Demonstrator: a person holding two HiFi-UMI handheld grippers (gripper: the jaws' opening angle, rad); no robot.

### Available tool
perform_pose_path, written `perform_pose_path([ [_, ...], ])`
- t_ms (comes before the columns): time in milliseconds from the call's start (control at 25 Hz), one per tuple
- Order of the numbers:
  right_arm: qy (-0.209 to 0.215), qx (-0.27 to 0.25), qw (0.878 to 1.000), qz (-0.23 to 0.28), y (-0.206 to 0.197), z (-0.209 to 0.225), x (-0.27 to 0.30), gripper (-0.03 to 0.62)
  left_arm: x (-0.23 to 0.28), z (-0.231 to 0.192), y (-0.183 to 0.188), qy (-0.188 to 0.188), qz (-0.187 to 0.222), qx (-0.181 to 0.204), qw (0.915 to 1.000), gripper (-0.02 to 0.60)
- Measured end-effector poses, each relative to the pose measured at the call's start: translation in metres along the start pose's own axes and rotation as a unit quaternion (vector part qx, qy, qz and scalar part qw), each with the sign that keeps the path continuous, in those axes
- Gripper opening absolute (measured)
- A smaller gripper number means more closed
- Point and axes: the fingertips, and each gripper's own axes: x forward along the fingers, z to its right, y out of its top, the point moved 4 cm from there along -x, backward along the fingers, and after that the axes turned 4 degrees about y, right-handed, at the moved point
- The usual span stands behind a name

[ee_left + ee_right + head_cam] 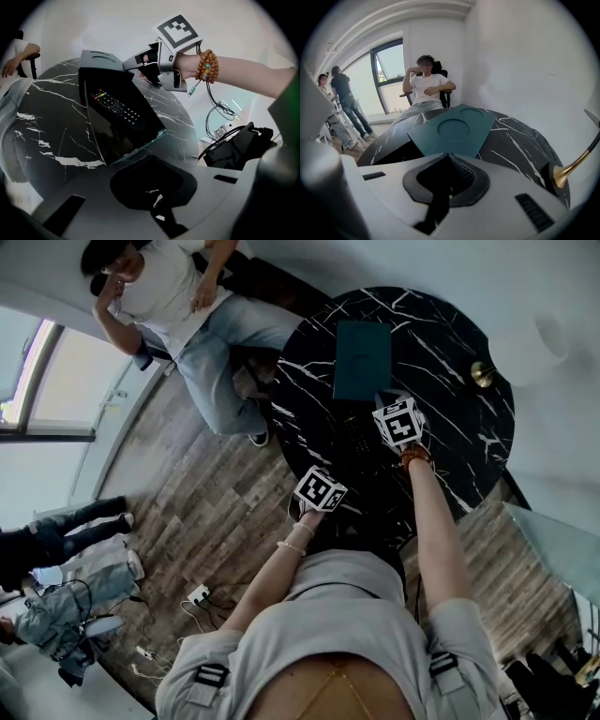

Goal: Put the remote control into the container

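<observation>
The black remote control (117, 108) lies button side up inside the open dark container (140, 146) on the round black marble table (450, 427). The container's teal lid (361, 357) (101, 60) (454, 129) is raised over the far side. My right gripper (139, 71) (386, 401) (445, 187) is shut on the lid's edge and holds it up. Near the table's front edge my left gripper (326, 479) (157, 201) is shut and empty, a little short of the container.
A brass fitting (482, 373) (572, 166) stands at the table's right rim. A person (178, 296) sits in a chair beyond the table. Others stand by the window (342, 103). A black device with cables (239, 143) sits off the table's edge.
</observation>
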Motion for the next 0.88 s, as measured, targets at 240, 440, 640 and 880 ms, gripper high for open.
perform_pose_path([
  [240, 0.003, 0.002, 1.0, -0.002, -0.001, 0.0, 0.001, 0.012, 0.001, -0.006, 0.005, 0.003, 0.009, -0.011, 0.9999, 0.005],
  [440, 0.005, -0.003, 1.0, 0.0, 0.0, -0.001, 0.001, 0.012, 0.002, -0.013, 0.012, 0.008, 0.012, -0.014, 0.9998, 0.005],
  [640, 0.006, -0.006, 1.0, 0.0, 0.0, -0.001, 0.0, 0.012, 0.003, -0.018, 0.024, 0.01, 0.018, -0.012, 0.9997, 0.005],
  [880, 0.007, -0.014, 1.0, -0.002, 0.0, -0.001, 0.0, 0.012, 0.006, -0.023, 0.033, 0.01, 0.016, -0.009, 0.9998, 0.005],
])
